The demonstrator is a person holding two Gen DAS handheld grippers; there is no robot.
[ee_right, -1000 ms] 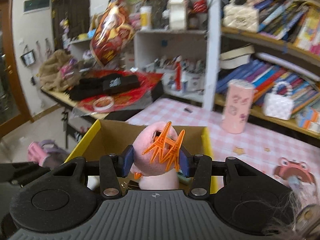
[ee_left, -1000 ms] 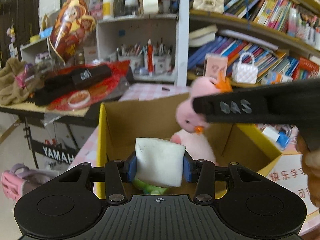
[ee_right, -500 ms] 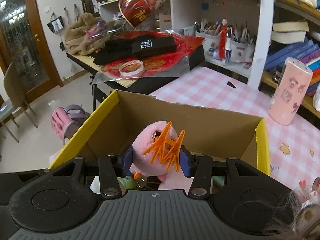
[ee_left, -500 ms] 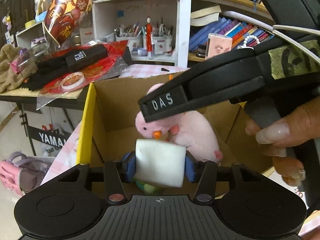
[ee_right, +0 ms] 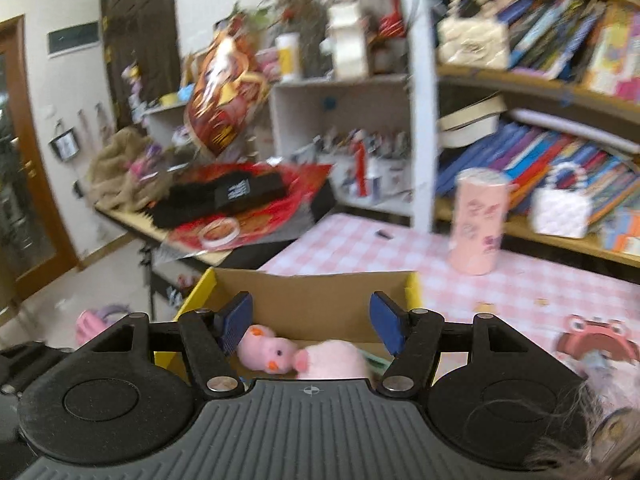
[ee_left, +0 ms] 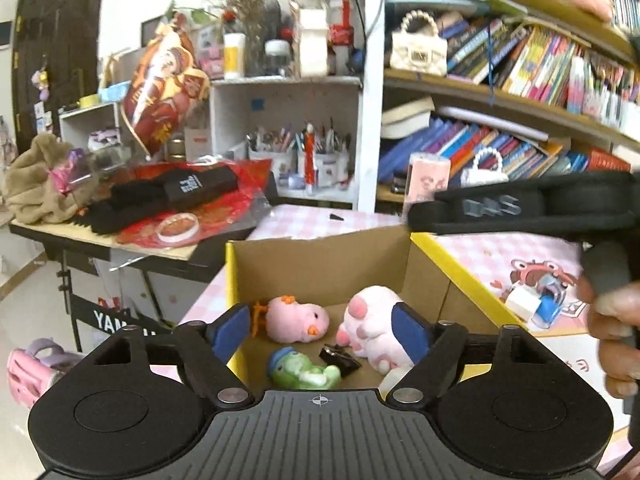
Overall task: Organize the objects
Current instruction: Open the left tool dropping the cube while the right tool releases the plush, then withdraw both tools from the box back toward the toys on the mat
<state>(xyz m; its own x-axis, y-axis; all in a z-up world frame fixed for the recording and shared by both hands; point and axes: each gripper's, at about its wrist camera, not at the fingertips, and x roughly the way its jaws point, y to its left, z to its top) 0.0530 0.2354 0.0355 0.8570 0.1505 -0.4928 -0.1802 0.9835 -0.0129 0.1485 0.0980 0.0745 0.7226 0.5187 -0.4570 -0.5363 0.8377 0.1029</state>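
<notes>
Through my left wrist view, my left gripper (ee_left: 322, 330) is hovering over the cardboard box (ee_left: 340, 264) with its fingers (ee_left: 230, 330) spread wide and holding nothing. Inside the box, the pink duck plush (ee_left: 296, 322) is lying at the far left with its beak pointing right, its long axis running left to right. The pink-and-white paw plush (ee_left: 374, 330) is lying to its right, its pads facing left, and a green toy (ee_left: 304, 372) is resting nearer to me beside a small black clip (ee_left: 340, 358). My right gripper (ee_left: 500, 210) is crossing above the box's right rim.

Through my right wrist view, which is blurred, my right gripper (ee_right: 314, 322) is also released and empty above the box (ee_right: 312, 300), with the duck (ee_right: 266, 354) and paw plush (ee_right: 332, 364) just below. I judge the drop done; I should be lifting both grippers straight up, clear of the box walls, before reaching for items on the pink checked surface (ee_right: 360, 248).
</notes>
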